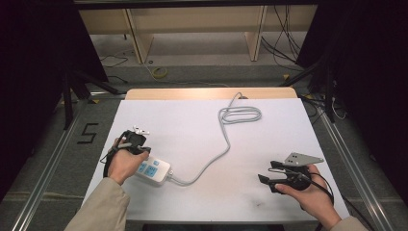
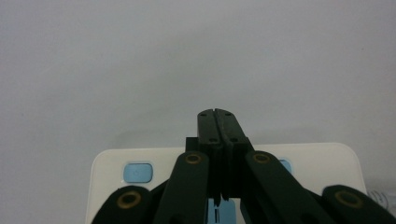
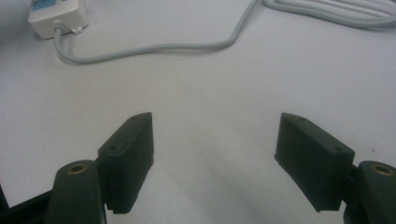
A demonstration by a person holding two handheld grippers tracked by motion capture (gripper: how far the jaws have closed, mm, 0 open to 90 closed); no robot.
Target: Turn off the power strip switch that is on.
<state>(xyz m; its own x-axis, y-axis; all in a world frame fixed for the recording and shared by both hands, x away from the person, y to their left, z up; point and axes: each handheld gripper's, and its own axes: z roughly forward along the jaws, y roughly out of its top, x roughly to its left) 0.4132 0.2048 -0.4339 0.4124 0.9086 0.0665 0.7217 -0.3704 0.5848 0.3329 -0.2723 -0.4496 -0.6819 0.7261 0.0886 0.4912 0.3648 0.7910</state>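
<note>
1. High view: the white power strip (image 1: 153, 170) lies at the table's (image 1: 202, 125) left front, its grey cord (image 1: 217, 153) running toward the middle and ending in a coil near the far edge.
2. The left gripper (image 2: 218, 122) hangs over the strip, its jaws pressed together on nothing. Pushing down on a blue switch (image 2: 137, 172) off-centre could skid the light strip sideways.
3. The right gripper (image 3: 215, 154) rests well apart at the right front, its jaws spread wide and empty, so nothing steadies the strip.
4. If the strip slides, the slack cord could drag or tangle.
</note>
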